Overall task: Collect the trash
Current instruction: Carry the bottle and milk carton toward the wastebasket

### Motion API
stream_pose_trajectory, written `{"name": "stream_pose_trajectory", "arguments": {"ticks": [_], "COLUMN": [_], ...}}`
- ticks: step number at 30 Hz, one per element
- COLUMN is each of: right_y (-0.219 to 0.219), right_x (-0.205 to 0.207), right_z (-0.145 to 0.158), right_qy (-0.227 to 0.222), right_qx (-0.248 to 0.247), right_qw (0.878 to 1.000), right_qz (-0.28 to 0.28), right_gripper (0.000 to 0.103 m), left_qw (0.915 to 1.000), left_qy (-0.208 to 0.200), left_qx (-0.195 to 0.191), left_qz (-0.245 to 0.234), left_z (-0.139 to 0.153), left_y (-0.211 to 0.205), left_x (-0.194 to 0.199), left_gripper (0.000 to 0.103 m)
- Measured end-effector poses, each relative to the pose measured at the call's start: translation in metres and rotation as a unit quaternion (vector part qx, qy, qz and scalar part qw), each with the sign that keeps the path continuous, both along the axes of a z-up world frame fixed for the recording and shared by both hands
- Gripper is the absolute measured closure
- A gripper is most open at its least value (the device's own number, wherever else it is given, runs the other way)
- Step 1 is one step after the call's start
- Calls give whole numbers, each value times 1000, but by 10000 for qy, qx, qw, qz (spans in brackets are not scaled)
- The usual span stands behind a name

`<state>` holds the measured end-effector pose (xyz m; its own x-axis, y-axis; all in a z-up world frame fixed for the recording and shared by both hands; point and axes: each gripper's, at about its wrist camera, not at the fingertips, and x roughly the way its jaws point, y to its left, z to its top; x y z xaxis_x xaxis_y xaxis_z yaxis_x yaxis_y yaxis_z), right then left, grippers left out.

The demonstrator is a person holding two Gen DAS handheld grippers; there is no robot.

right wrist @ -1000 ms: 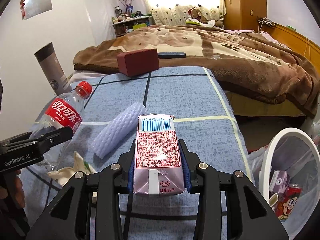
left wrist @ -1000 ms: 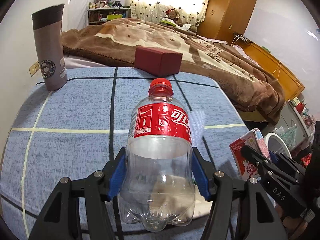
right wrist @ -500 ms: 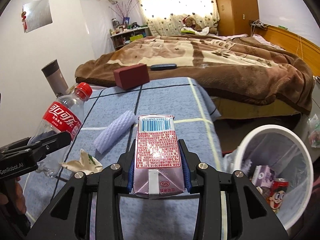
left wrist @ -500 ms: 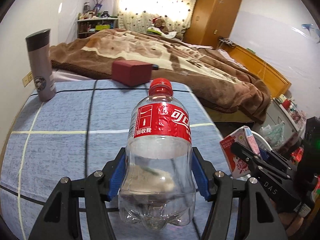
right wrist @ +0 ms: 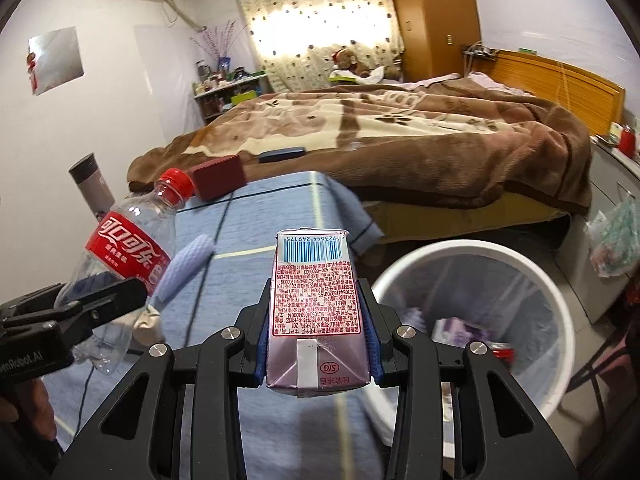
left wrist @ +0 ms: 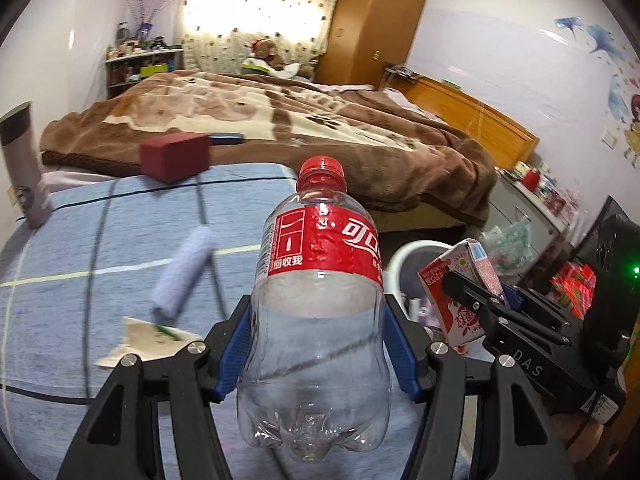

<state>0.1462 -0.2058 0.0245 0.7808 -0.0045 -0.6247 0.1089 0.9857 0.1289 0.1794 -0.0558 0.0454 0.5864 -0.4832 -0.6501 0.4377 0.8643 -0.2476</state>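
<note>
Carrying step: our left gripper point(left wrist: 320, 344) fingers grasp the empty bottle point(left wrist: 318, 316), right gripper point(right wrist: 318, 336) fingers the carton point(right wrist: 316, 316); white bin point(right wrist: 532, 276) at three o'clock, next release over it.

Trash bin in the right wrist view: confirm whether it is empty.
No, the white trash bin already holds a purple package and a red can.

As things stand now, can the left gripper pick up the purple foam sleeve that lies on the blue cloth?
Probably not yet. The left gripper is shut on the empty cola bottle, so its jaws are full. The foam sleeve lies uncovered on the blue cloth; the bottle must go into the white bin first.
</note>
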Motion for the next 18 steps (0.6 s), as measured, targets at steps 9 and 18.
{"name": "stream_pose_trajectory", "arguments": {"ticks": [9,18], "right_y": [-36,-76], "right_x": [-18,-24], "right_z": [1,-9], "right_qy": [-31,116], "right_qx": [-57,-28], "right_qw": [9992,9968], "right_qz": [-404,-789], "right_gripper": [65,65], "left_qw": [9987,9960], "left_qy": [109,266], "left_qx": [-4,59], "left_qz": [-507,-847], "left_z": [-8,-22], "left_y": [-62,-118], "left_x": [-10,-12], "left_gripper": [39,39]}}
